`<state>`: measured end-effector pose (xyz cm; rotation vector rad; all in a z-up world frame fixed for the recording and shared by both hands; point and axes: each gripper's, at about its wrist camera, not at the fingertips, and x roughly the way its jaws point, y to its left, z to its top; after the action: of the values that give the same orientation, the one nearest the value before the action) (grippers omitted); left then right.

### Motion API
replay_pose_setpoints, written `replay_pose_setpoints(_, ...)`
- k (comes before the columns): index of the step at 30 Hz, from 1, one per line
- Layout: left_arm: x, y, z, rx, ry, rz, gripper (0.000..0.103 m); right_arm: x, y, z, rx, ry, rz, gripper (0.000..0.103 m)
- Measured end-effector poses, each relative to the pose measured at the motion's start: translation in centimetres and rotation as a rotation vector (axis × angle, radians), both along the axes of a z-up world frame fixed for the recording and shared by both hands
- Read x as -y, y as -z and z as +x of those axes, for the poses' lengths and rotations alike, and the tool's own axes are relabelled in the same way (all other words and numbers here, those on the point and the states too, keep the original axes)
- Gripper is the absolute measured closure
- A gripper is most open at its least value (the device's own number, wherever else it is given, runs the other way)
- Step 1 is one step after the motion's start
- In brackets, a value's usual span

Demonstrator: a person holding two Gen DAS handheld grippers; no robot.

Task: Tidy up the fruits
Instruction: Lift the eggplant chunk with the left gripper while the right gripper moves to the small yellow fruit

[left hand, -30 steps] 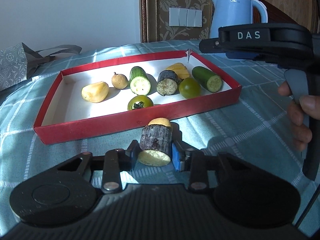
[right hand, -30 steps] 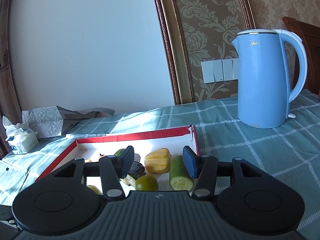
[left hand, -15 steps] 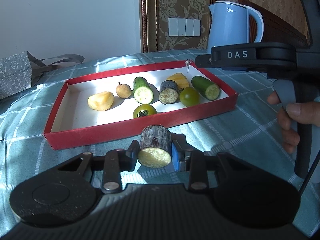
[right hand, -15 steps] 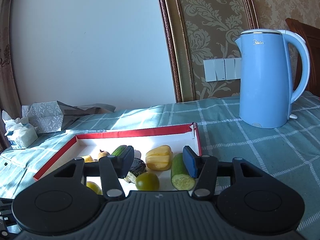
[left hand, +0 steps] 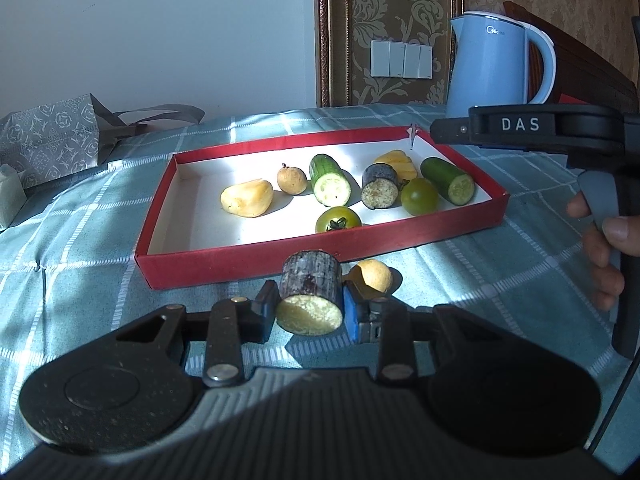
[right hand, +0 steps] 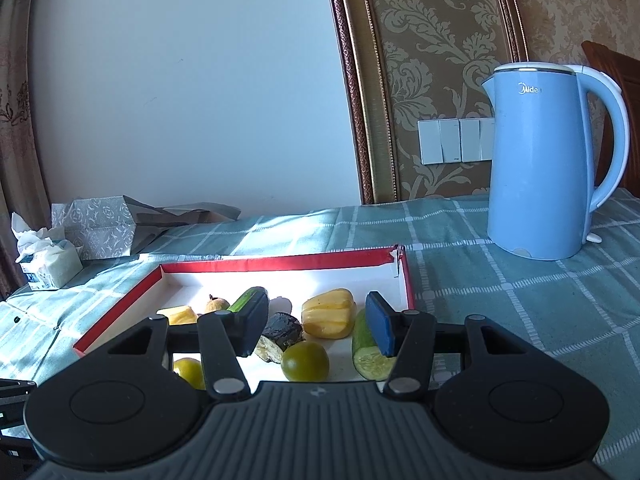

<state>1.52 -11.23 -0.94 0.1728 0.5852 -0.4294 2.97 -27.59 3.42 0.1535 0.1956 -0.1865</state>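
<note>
My left gripper (left hand: 310, 308) is shut on a dark eggplant chunk (left hand: 311, 298) with a pale cut face, held just above the cloth in front of the red tray (left hand: 240, 258). A small yellow fruit (left hand: 374, 275) lies on the cloth right behind it. Inside the tray lie a yellow piece (left hand: 248, 199), a brown longan (left hand: 292, 180), two cucumber pieces (left hand: 330, 180), another eggplant chunk (left hand: 380, 191) and two green tomatoes (left hand: 419, 197). My right gripper (right hand: 316, 326) hovers open over the tray's right end (right hand: 406, 280), nothing between its fingers.
A blue kettle (right hand: 540, 168) stands on the checked cloth behind the tray to the right. A patterned gift bag (left hand: 52, 140) and a tissue pack (right hand: 44, 256) sit at the far left. A hand (left hand: 604, 252) grips the right tool's handle.
My left gripper has drawn back and lifted slightly with the eggplant chunk, so the tray looks farther off and the yellow fruit behind it shows. The right gripper stayed put.
</note>
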Motion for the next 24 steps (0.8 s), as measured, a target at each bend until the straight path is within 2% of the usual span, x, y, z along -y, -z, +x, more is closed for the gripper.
replay_pose_setpoints(8, -1.8, -0.7, -0.4, 0.023, -0.067, 0.02, 0.072, -0.3, -1.3, -1.3, 0.06, -0.001, -0.01, 0.05)
replay_pose_setpoints(12, -2.7, -1.0, -0.4, 0.051, -0.122, 0.042, 0.072, -1.0, -1.3, -2.4, 0.043, 0.001, -0.021, 0.05)
replay_pose_setpoints(15, -3.3, -1.3, -0.1, 0.053, -0.153, 0.032, 0.072, -2.3, -0.8, -3.6, 0.035, 0.001, -0.062, 0.05)
replay_pose_setpoints(19, -3.8, -1.5, 0.2, 0.055, -0.163, 0.03, 0.072, -3.9, 0.9, -5.0, 0.041, -0.04, -0.083, 0.041)
replay_pose_setpoints(24, -3.8, -1.7, 0.2, 0.066, -0.17, 0.039, 0.072, -5.0, 2.2, -5.1, -0.003, -0.128, -0.097, 0.041)
